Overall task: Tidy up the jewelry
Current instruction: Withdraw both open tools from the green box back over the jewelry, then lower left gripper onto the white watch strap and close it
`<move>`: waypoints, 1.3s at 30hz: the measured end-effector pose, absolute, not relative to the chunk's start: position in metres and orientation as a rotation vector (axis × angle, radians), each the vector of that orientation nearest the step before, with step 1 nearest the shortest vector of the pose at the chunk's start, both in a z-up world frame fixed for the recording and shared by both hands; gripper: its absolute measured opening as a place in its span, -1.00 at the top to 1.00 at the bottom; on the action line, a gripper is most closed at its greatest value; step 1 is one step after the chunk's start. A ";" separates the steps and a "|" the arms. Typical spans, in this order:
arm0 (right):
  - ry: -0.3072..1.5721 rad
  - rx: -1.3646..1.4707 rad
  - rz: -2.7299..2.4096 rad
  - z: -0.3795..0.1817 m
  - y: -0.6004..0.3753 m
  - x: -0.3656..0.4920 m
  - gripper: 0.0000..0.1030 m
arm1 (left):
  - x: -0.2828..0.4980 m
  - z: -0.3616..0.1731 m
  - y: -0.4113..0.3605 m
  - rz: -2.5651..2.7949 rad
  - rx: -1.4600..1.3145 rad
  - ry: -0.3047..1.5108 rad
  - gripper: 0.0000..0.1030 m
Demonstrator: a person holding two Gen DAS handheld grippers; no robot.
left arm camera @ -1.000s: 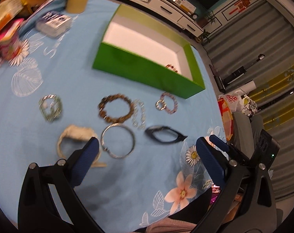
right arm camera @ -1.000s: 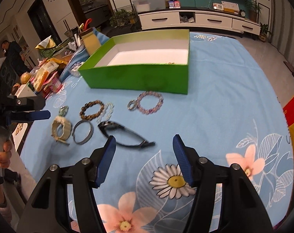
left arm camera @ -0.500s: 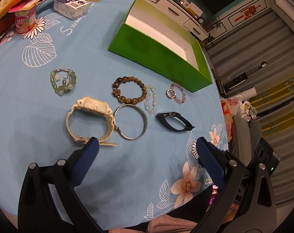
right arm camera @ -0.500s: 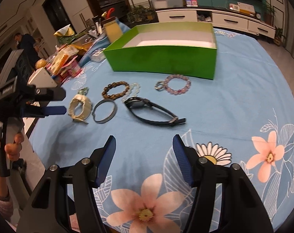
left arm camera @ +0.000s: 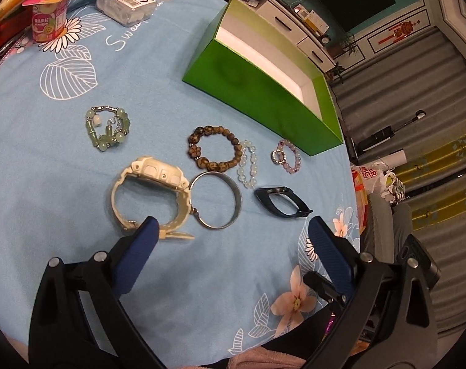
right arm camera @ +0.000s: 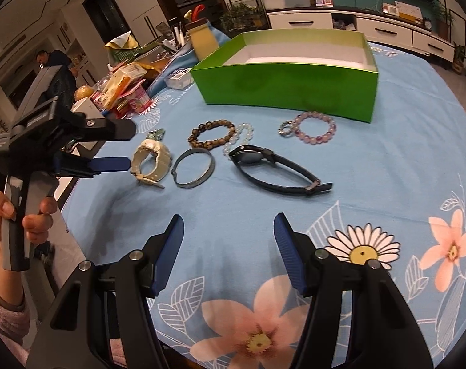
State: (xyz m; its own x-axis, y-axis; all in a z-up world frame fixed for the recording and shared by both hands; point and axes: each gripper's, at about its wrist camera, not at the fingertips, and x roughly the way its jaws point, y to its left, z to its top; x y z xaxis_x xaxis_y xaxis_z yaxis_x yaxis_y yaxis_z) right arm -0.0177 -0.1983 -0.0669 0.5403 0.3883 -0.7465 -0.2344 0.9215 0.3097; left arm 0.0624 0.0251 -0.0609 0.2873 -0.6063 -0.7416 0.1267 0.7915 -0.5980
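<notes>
Both grippers are hanging spread and empty over the bench (right arm camera: 402,160): the left gripper (left arm camera: 230,233) near the cream watch (left arm camera: 150,190), the right gripper (right arm camera: 230,230) short of the black watch (right arm camera: 276,169). The jewelry is lying in a loose row just in front of the green box (right arm camera: 288,92). The steel bangle (left arm camera: 217,203) looks stiff and slippery, so pinching across its rim seems best. The bead bracelets (left arm camera: 214,150) should be sagging when lifted; the watches likely offer firm straps.
</notes>
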 end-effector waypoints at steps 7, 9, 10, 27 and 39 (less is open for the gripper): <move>0.902 0.221 0.388 -0.059 -0.205 -0.016 -0.19 | 0.066 -0.064 0.020 -0.502 -0.453 1.188 -0.61; 0.892 0.241 0.380 -0.056 -0.210 -0.014 -0.19 | 0.068 -0.066 0.020 -0.493 -0.452 1.188 -0.57; 0.887 0.251 0.371 -0.055 -0.214 -0.012 -0.19 | 0.068 -0.066 0.020 -0.487 -0.448 1.188 -0.56; 0.875 0.290 0.358 -0.056 -0.227 -0.006 -0.19 | 0.078 -0.082 0.001 -0.456 -0.368 1.227 -0.54; 0.875 0.292 0.352 -0.056 -0.228 -0.006 -0.19 | 0.086 -0.092 -0.004 -0.425 -0.344 1.238 -0.32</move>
State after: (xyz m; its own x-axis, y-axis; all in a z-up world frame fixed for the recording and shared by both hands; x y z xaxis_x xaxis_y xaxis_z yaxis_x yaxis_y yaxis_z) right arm -0.0061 -0.2284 -0.0560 0.5901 0.4149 -0.6926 -0.1797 0.9038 0.3883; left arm 0.0865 -0.0039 -0.0923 0.2662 -0.4890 -0.8307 0.1237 0.8720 -0.4736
